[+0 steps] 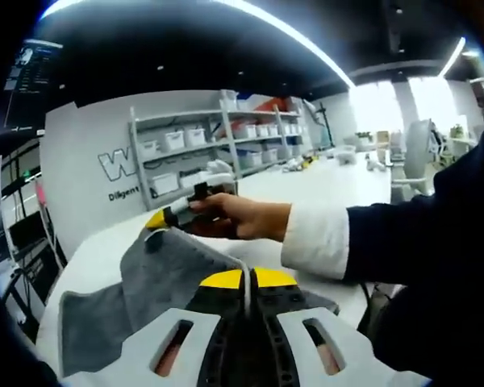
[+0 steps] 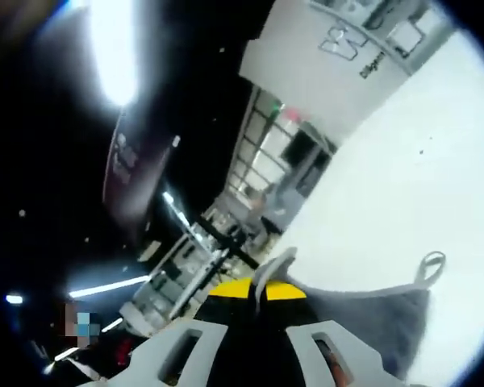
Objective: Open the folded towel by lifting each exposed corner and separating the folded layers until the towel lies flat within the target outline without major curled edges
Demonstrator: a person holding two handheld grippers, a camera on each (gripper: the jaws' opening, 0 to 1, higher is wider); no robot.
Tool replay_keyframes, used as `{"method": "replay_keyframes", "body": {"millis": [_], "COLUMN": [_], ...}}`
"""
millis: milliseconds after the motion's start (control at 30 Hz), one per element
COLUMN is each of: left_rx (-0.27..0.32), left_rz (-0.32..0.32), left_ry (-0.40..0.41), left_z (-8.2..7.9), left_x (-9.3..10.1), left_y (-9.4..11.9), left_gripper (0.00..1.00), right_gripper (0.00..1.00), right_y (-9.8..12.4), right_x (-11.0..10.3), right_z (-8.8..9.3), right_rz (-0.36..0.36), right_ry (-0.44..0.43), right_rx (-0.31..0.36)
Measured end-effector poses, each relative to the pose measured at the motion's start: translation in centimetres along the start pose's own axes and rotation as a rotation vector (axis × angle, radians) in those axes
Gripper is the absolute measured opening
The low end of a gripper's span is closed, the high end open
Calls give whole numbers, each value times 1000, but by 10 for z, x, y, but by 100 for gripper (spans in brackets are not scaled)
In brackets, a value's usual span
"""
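Observation:
A grey towel (image 1: 157, 278) hangs lifted above the white table (image 1: 306, 189), part of it draped down to the left. My left gripper (image 1: 247, 278) is shut on one of its edges, the cloth pinched between the yellow tips. My right gripper (image 1: 156, 222), held by a person's hand (image 1: 242, 216), reaches in from the right and is shut on a far corner of the towel. In the right gripper view, the right gripper (image 2: 258, 289) pinches the grey towel (image 2: 371, 318), which stretches right and ends in a small hanging loop (image 2: 430, 264) over the table (image 2: 403, 161).
Grey shelving with white bins (image 1: 210, 141) stands behind the table against a white lettered wall (image 1: 89, 169). A dark sleeve with a white cuff (image 1: 315, 242) crosses from the right. Dark racks and equipment (image 2: 226, 242) lie past the table's edge.

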State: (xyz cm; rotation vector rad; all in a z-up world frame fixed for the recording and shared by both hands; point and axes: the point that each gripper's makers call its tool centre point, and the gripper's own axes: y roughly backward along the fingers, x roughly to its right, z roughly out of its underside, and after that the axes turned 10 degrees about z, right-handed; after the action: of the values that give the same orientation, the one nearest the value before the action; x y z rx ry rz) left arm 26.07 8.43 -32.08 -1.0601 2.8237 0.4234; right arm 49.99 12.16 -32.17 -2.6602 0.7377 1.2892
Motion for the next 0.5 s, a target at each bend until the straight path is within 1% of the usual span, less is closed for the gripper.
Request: {"method": "replay_keyframes", "body": {"millis": [133,267,400,500], "left_rx": [-5,-10,-11,-13], "left_rz": [11,23,27,33], "left_ry": [-8,-16,-26,-29], "left_z": [2,3,4,5], "left_x": [7,13,14,18], "left_y": [-8,-14,-20,-24], "left_gripper": [2,2,2,2], "right_gripper": [0,0,0,0], "right_y": [10,16,20,22], "right_x": [4,5,12,15], "right_z": [4,2,1,2], "right_rz": [-1,0,41,53], "right_ry": [-14,-10,23,30], "right_rx": [4,8,15,18]}}
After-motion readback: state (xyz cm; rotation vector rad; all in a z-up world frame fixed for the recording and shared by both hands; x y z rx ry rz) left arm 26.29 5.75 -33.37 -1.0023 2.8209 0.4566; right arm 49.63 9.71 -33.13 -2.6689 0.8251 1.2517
